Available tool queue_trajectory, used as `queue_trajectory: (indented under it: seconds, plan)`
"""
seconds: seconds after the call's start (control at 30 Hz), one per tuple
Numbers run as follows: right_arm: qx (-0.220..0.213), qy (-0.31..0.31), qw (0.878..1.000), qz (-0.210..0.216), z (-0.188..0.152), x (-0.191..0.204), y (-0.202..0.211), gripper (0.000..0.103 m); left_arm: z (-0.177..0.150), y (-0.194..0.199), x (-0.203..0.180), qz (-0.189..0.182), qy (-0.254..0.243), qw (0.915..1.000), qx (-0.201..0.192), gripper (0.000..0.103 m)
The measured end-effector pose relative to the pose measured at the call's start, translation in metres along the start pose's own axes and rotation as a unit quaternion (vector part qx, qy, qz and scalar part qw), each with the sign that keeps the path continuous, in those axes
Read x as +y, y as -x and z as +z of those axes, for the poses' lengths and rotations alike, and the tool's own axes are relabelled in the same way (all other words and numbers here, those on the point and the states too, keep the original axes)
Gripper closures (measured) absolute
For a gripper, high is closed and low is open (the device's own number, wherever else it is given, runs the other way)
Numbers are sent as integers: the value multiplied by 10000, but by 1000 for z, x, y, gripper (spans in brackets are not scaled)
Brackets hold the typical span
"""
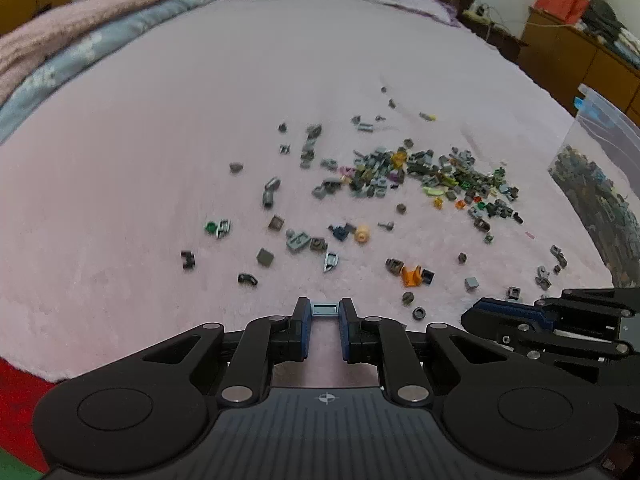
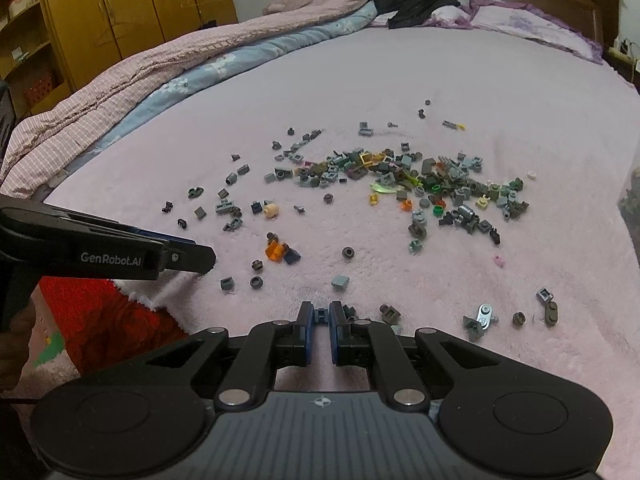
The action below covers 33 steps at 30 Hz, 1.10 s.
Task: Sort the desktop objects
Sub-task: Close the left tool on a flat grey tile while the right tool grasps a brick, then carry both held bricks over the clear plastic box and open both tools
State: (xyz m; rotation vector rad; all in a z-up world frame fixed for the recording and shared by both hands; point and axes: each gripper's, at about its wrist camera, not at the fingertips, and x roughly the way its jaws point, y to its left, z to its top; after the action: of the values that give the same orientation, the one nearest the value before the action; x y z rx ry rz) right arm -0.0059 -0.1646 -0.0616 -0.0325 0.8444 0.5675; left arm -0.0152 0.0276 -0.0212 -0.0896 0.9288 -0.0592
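Left gripper (image 1: 324, 309): jaws narrow, clamped on grey plate (image 1: 324, 309). Right gripper (image 2: 321, 315): jaws narrow, clamped on dark blue piece (image 2: 321, 314). Loose bricks (image 1: 420, 178) at 1 o'clock; clear bin (image 1: 600, 184) at 2 o'clock. Carry level, grip steady; release low over matching group.

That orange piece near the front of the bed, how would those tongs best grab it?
The orange piece looks like an open clip with two raised prongs. Probably best to come straight down and squeeze across its outer sides, minding the dark brick touching it and the brown one close by.
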Motion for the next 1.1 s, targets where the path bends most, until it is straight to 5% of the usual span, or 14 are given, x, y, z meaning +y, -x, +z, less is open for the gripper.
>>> queue_trajectory:
  seconds: [0.37,0.77,0.97,1.1]
  plan:
    - [-248,482,9984,-146,5,13,23,87,5,31,-26,168,-961,9928,-693,87]
    - [-26,745,9970,-218,2,19,6,81,5,36,-21,201,-948,9928,-700,87]
    - [-57,943,9952,-257,0,23,1,95,4,37,-21,185,-975,9927,-685,87]
    - [-136,920,9953,-256,2,24,5,95,4,39,-21,181,-990,9923,-722,87]
